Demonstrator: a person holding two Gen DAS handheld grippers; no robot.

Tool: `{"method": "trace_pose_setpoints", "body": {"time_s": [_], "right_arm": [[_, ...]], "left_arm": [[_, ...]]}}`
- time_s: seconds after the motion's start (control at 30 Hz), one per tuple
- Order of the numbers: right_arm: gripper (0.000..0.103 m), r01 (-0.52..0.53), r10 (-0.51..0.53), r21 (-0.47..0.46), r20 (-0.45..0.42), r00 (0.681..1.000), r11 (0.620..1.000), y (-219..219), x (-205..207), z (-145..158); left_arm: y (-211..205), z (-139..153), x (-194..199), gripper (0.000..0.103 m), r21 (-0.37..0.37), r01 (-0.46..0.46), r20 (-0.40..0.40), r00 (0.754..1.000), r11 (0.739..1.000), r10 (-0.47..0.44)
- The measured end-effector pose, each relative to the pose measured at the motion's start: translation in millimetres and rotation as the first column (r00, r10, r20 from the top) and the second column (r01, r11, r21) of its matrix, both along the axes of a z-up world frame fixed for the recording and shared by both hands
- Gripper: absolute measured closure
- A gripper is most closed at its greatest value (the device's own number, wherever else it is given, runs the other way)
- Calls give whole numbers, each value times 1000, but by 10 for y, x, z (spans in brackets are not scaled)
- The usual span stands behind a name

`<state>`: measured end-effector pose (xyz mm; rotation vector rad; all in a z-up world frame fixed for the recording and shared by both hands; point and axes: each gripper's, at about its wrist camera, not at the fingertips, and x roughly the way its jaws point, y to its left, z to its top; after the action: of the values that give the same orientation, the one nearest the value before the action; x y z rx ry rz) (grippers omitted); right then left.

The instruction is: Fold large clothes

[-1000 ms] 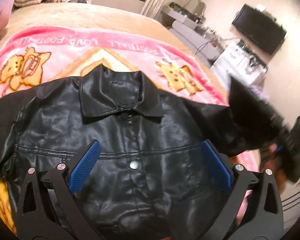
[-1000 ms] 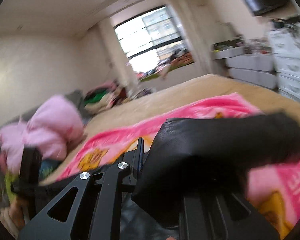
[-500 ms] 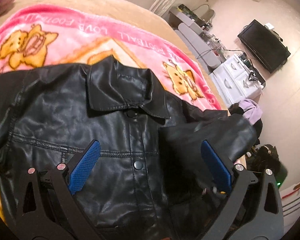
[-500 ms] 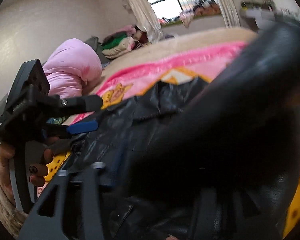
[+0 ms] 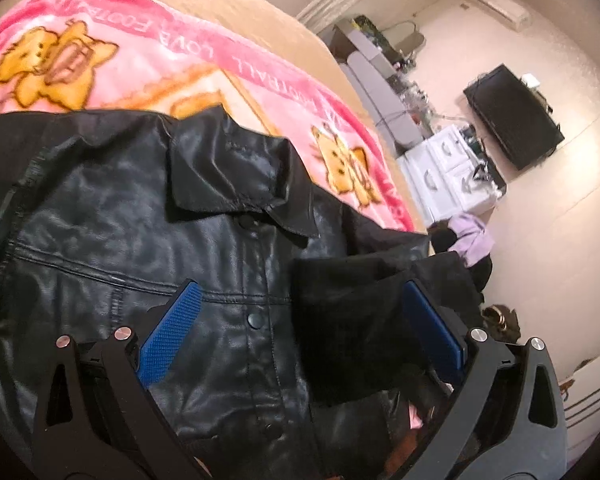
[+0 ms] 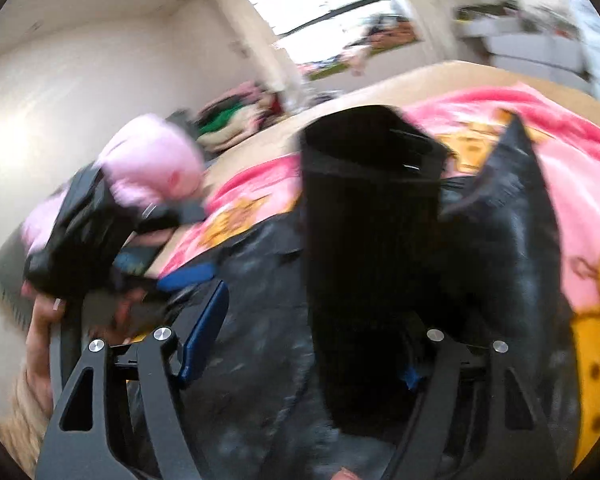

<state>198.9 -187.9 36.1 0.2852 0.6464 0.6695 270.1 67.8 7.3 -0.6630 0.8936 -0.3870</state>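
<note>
Jacket lies front-up on the pink blanket on the bed, collar toward 12 o'clock, snaps down the middle closed. One sleeve is folded in across the chest, at 3 to 4 o'clock of the placket.

Left wrist view only: sharp look at the collar, the chest seam and the snaps. The TV on the wall and white drawers sit at 2 o'clock off the bed. Left hand-held gripper hangs over the jacket front with jaws wide apart, nothing between the blue pads but the leather under them; the folded sleeve end lies against the right-side pad.

Right wrist view only: blurred. It shows the left hand-held gripper from the side at 9 o'clock, the hand around its handle, a pink bundle behind it, a clothes pile at 11 o'clock and the window at 12. Right hand-held gripper: jaws have just been opening and now stand apart. The sleeve drapes between them, lying over the right-side finger; left pad is clear of it, so no clamp.

No containers readable; the drawers look shut, contents unseen.
</note>
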Motion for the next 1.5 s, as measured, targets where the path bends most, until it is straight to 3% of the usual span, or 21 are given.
{"method": "trace_pose_setpoints", "body": {"time_s": [0.07, 0.17, 0.27, 0.47, 0.6, 0.7, 0.73, 0.77, 0.8, 0.83, 0.87, 1.0, 1.17, 1.27, 1.4, 1.5], "right_arm": [[15, -88, 89, -15, 38, 995, 996, 196, -141, 60], [11, -154, 158, -51, 70, 985, 987, 253, -282, 120], [11, -181, 183, -30, 75, 980, 983, 215, -340, 188], [11, -16, 15, 15, 90, 996, 1000, -349, -216, 327], [11, 117, -121, 58, 71, 990, 991, -700, 47, 287], [11, 197, -201, 75, 55, 978, 978, -902, 197, 219], [11, 216, -221, 84, 50, 974, 973, -957, 225, 197], [11, 238, -243, 98, 40, 969, 966, -1047, 240, 192], [11, 255, -260, 108, 33, 965, 961, -1118, 258, 182], [12, 265, -270, 113, 30, 962, 958, -1154, 266, 161], [12, 282, -287, 118, 27, 957, 952, -1211, 273, 155], [12, 332, -337, 141, 12, 942, 933, -1357, 308, 111], [13, 372, -377, 166, -3, 926, 913, -1514, 334, 88], [13, 394, -398, 161, -11, 917, 905, -1569, 362, 57], [13, 406, -406, 128, -35, 913, 905, -1557, 442, -33], [13, 423, -420, 52, -63, 905, 904, -1502, 530, -142]], "left_arm": [[94, 24, -41, 9, -4, -22, 1, 1000, 1000, 22], [233, -24, -127, 9, -19, -42, -6, 999, 999, 42], [313, -182, -220, 9, 0, -27, -41, 999, 1000, 27], [278, -456, -189, 9, 37, 2, -114, 994, 999, 3], [179, -629, -89, 9, 114, -10, -170, 985, 993, 29], [162, -717, -72, 17, 169, -19, -187, 981, 985, 51], [174, -712, -79, 20, 176, -27, -179, 982, 984, 59], [198, -694, -89, 40, 184, -36, -166, 984, 982, 67], [204, -663, -100, 54, 189, -37, -149, 987, 981, 66], [204, -643, -97, 59, 194, -34, -144, 988, 980, 63], [196, -627, -93, 71, 194, -26, -139, 989, 981, 54], [127, -324, -140, 96, 163, 20, -47, 999, 986, -12], [-5, 266, -334, 101, 172, 44, 123, 990, 984, -66], [4, 673, -515, 101, 170, 25, 252, 965, 985, -68], [158, 924, -619, 101, 179, -34, 344, 939, 983, -30], [386, 831, -575, 101, 188, -96, 328, 944, 977, 29]]}}
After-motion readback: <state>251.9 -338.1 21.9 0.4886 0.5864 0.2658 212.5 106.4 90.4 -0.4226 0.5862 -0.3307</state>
